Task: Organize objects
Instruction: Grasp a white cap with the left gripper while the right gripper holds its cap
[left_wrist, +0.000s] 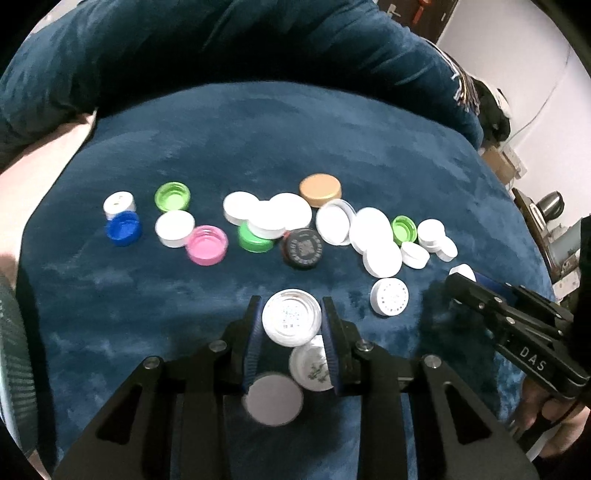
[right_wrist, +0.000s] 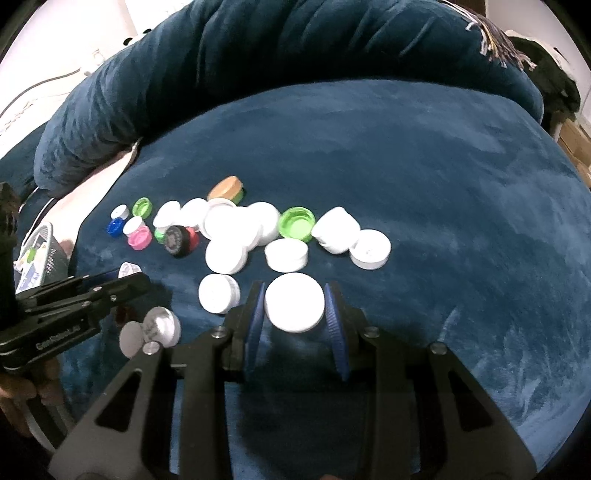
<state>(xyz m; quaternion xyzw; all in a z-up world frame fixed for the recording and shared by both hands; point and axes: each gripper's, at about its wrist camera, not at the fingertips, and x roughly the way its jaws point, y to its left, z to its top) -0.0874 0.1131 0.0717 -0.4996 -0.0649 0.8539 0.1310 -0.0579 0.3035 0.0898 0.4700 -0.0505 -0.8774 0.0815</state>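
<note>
Left claw (left_wrist: 291, 325) clamped on a clear-topped white plastic cap (left_wrist: 291, 321) just above the blue plush blanket (left_wrist: 332, 129), right claw (right_wrist: 294, 306) clamped on a plain white plastic cap (right_wrist: 294, 302); both probably light, rigid, slippery, best pinched across the ribbed rim.
</note>
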